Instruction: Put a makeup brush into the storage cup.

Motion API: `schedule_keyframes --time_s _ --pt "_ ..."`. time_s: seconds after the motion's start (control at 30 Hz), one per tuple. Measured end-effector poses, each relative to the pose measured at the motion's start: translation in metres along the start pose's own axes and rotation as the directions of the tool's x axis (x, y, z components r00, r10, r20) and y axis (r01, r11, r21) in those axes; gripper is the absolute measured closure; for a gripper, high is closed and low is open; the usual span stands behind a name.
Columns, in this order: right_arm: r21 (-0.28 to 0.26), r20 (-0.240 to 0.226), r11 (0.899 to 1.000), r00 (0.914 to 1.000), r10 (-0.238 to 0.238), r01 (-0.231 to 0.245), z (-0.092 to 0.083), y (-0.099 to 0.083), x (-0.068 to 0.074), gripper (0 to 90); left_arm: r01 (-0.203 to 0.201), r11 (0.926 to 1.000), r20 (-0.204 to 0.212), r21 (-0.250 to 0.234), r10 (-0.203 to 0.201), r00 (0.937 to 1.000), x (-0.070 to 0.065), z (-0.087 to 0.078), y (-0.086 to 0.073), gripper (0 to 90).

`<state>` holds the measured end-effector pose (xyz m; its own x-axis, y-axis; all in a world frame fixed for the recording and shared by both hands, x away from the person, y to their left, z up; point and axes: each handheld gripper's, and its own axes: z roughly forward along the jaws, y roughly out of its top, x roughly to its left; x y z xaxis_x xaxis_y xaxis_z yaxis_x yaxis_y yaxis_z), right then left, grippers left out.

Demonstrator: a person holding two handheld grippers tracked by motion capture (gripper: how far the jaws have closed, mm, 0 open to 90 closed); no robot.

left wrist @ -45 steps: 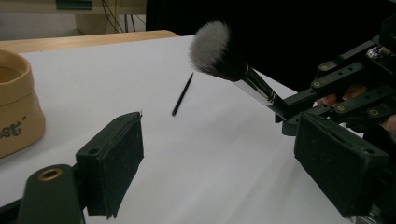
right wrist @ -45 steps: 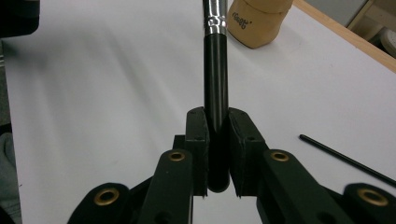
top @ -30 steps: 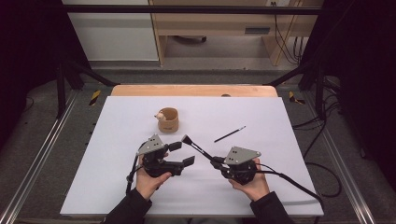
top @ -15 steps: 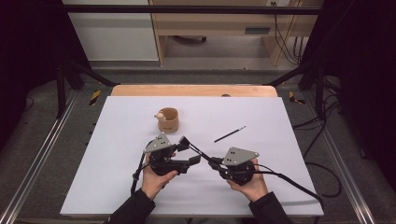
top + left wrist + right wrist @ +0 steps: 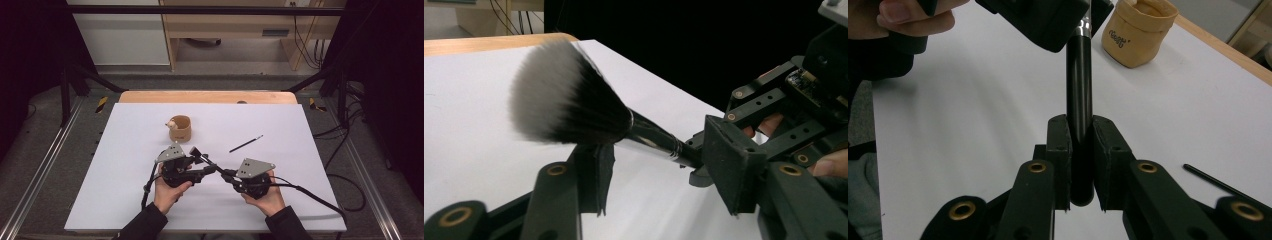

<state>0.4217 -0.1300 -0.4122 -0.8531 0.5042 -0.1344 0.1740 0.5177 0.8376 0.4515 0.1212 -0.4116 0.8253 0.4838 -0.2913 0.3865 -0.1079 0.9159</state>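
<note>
My right tongs (image 5: pixel 1079 155) are clamped on the black handle of a makeup brush (image 5: pixel 574 102), holding it above the white table (image 5: pixel 310 150) in front of me. My left tongs (image 5: pixel 659 165) have just been closing around the brush near its ferrule, but the pads aren't pressing on it yet; the bristle head sits past them. The handover looks about half done to me: the left grip has to finish, then the right can let go. The tan pouch (image 5: pixel 180 128) stands farther back, and a thin black pencil (image 5: pixel 246 143) lies off to the right, untouched.
</note>
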Motion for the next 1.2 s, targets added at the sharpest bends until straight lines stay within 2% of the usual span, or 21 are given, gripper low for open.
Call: schedule_keyframes --time_s 0.57,1.2 --pt "-0.012 -0.012 1.0 0.9999 -0.003 0.003 0.0011 -0.0006 0.0009 79.5 0.052 0.9984 0.017 -0.021 -0.052 0.9985 0.004 -0.0045 0.0003 59.7" --pt "-0.007 -0.02 1.0 0.9997 -0.012 0.012 0.0044 -0.0019 0.0018 79.5 0.069 0.997 0.066 -0.035 -0.066 0.9956 0.0029 -0.0064 0.0004 68.4"
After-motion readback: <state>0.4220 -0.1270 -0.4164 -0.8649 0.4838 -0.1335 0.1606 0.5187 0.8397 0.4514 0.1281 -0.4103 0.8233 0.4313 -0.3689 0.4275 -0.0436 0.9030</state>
